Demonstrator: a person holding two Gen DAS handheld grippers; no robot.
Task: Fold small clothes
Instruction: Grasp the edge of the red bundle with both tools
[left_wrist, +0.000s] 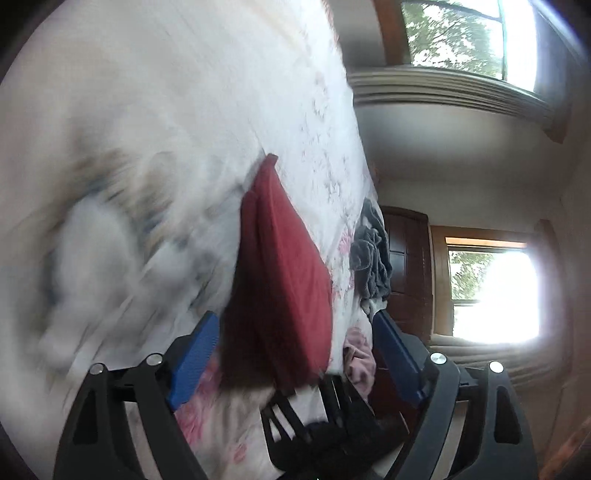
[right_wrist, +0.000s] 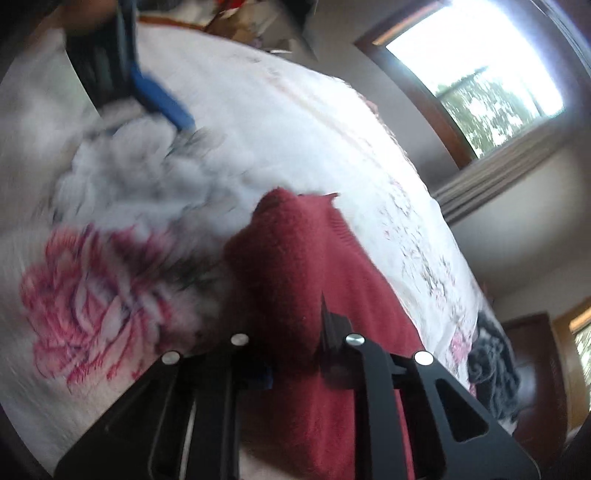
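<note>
The soft, light dark-red knitted garment (right_wrist: 295, 266) is pinched in the right gripper (right_wrist: 295, 369), hanging limp over the floral white bedsheet (right_wrist: 295, 122). The left gripper (left_wrist: 291, 354) is spread wide; the free edge at 12 o'clock is judged best for grasping.

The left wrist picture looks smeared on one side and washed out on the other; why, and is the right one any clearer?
Left wrist view: motion blur smears the bedsheet, while the lower window blows out to white glare. Right wrist view: the rose print and grey cloth blur too; the red garment stays sharper. Both bend straight edges, fisheye style.
</note>
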